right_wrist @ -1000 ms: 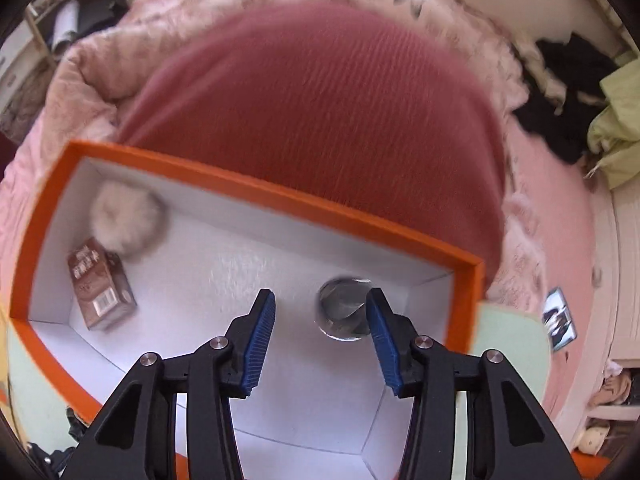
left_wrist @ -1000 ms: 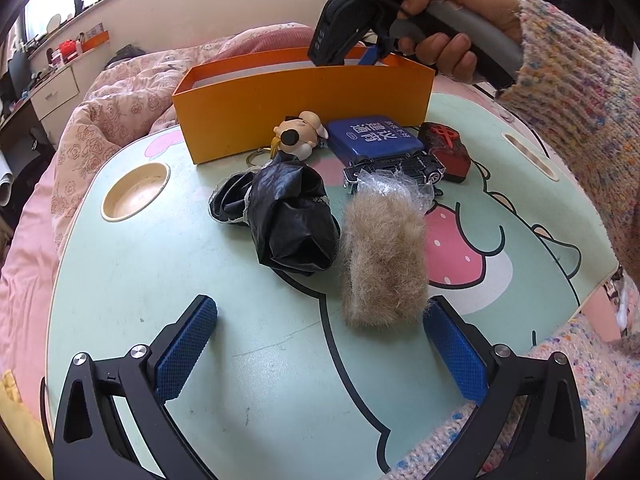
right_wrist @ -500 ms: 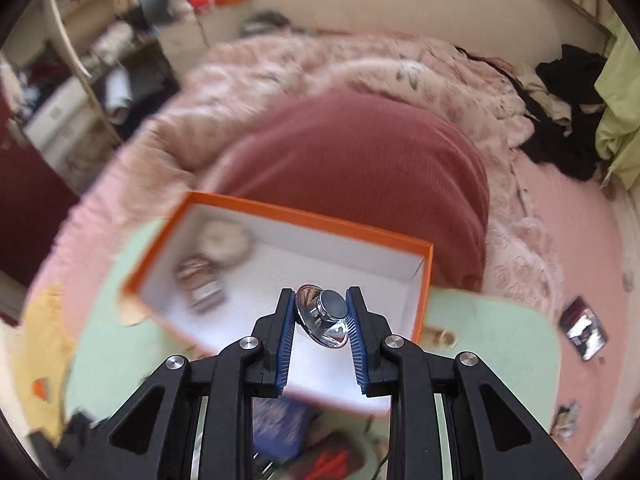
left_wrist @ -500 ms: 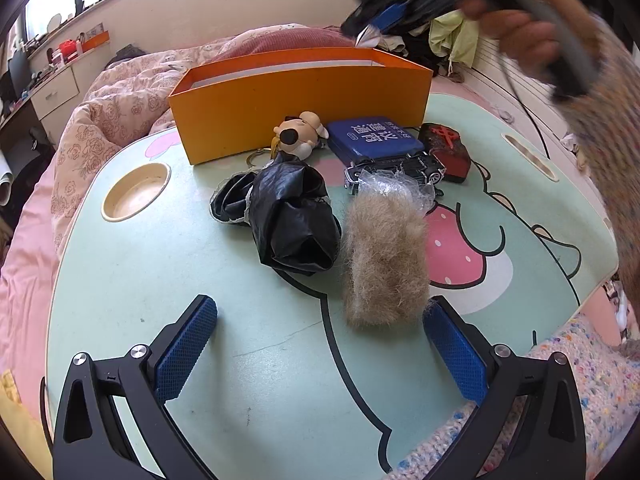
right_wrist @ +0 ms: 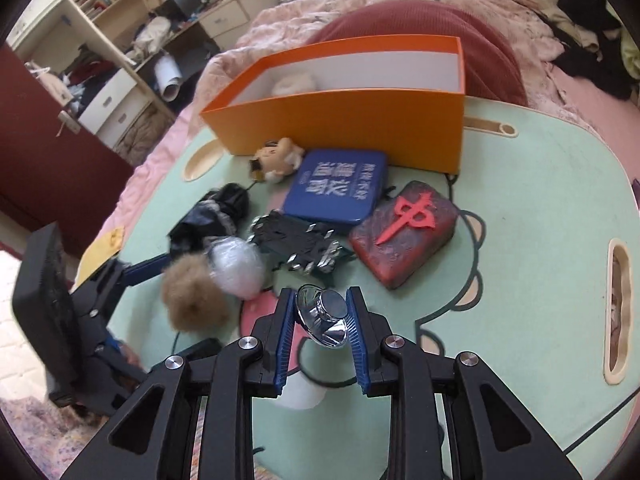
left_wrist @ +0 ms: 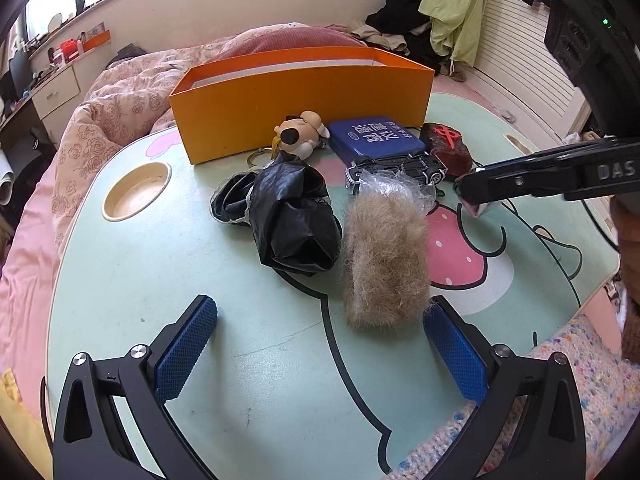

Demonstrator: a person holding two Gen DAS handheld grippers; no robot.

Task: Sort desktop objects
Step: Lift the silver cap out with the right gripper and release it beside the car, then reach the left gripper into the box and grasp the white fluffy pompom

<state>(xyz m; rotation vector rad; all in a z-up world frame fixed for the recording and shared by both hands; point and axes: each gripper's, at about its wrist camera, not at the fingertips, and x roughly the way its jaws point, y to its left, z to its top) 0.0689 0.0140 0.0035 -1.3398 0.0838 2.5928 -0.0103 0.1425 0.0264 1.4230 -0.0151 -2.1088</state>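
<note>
Mint-green tabletop (left_wrist: 120, 280) with cartoon print and a round cup recess (left_wrist: 136, 192) at its left, set over a bed with pink floral quilt (left_wrist: 112, 108). Orange box (left_wrist: 304, 108), white inside, stands at far edge of tabletop; right wrist view shows a pale fluffy ball (right_wrist: 292, 84) inside it at the left end. Just in front of box, a cluster: blue tin (left_wrist: 376, 140) with white characters, touching the box's front wall or just beside it; dark red mahjong-style block (right_wrist: 404, 232) with red character to the right of the tin; black toy car (right_wrist: 296, 244), wheels up, at the tin's near edge; small plush figure (left_wrist: 300, 138) with a key ring left of the tin. Crumpled black plastic bag (left_wrist: 292, 224) mid-table, tan fur tuft (left_wrist: 384, 256) with clear plastic wrap at its far end just right of the bag. Left hand-held gripper (left_wrist: 320, 356) hovers low at near side, jaws wide apart, nothing between them, right pad just beside the fur's near end. Right hand-held gripper (right_wrist: 320, 332) sits above the tabletop on the right, near side of the cluster, jaws closed down tight on a shiny chrome knob-like piece (right_wrist: 324, 316), which is clear of the tabletop, pinched between both blue pads. Knitted multicolour sleeve (left_wrist: 580, 384) at near right corner.
</note>
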